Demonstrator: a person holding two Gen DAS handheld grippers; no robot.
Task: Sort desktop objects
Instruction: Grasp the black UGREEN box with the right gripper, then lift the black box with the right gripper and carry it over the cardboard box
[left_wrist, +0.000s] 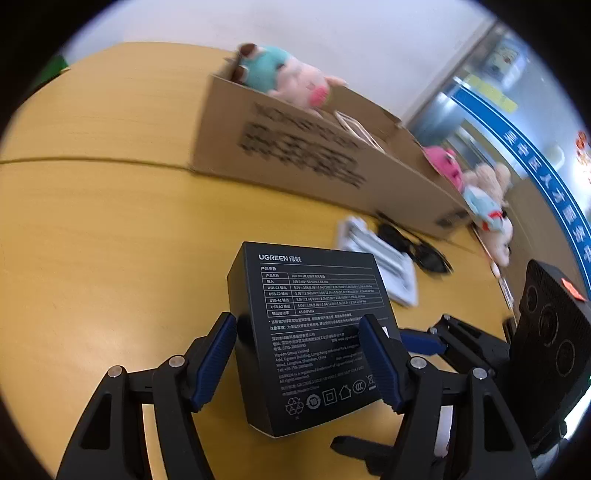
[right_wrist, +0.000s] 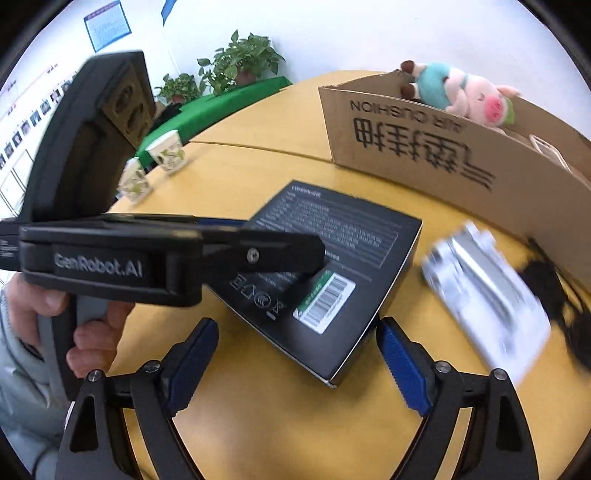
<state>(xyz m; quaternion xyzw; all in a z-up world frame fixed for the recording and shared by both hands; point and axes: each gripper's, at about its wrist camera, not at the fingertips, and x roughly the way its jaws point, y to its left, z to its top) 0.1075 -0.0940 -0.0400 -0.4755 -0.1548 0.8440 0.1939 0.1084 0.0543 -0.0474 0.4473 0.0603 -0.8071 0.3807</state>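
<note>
A black UGREEN box (left_wrist: 314, 332) lies on the yellow table (left_wrist: 110, 240). My left gripper (left_wrist: 297, 356) is shut on the black box, its blue pads pressed on both sides. In the right wrist view the same black box (right_wrist: 332, 258) shows with the left gripper (right_wrist: 280, 251) on it. My right gripper (right_wrist: 297, 363) is open and empty, just in front of the box's near corner. A cardboard box (left_wrist: 295, 147) at the back holds a plush pig (left_wrist: 284, 74), also seen in the right wrist view (right_wrist: 465, 92).
A white packet (left_wrist: 384, 266) and black sunglasses (left_wrist: 413, 247) lie by the cardboard box. More plush toys (left_wrist: 480, 199) sit at its right end. Two paper cups (right_wrist: 166, 151) and potted plants (right_wrist: 240, 59) stand at the far left.
</note>
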